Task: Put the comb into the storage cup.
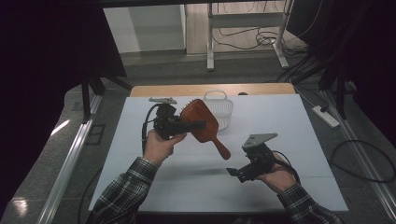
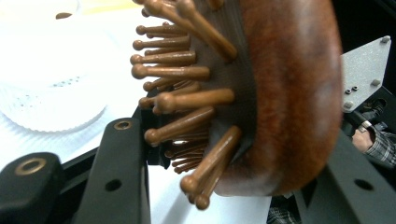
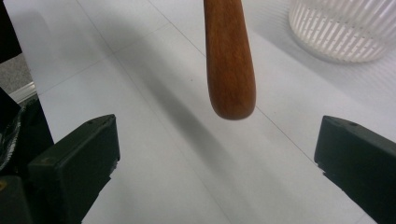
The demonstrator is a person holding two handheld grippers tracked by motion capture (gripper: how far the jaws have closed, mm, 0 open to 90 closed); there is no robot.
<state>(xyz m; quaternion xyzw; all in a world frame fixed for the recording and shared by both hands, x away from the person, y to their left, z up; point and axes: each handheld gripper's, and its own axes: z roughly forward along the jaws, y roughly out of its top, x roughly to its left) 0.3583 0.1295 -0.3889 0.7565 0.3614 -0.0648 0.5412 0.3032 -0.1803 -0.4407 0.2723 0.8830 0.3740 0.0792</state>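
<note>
A brown wooden hairbrush (image 1: 203, 125) hangs in the air over the white table, head up and to the left, handle slanting down to the right. My left gripper (image 1: 194, 125) is shut on the brush head; in the left gripper view the bristles (image 2: 187, 98) press against one black jaw and the smooth back (image 2: 299, 93) against the other. My right gripper (image 1: 235, 172) stands open lower right of the handle end. In the right gripper view the rounded handle tip (image 3: 230, 70) hangs ahead of and between its spread jaws, not touching them.
A white slatted plastic basket (image 1: 219, 108) stands on the table (image 1: 289, 140) just behind the brush, also seen as a basket (image 3: 345, 28) in the right gripper view. A metal stand and cables lie on the floor beyond the table.
</note>
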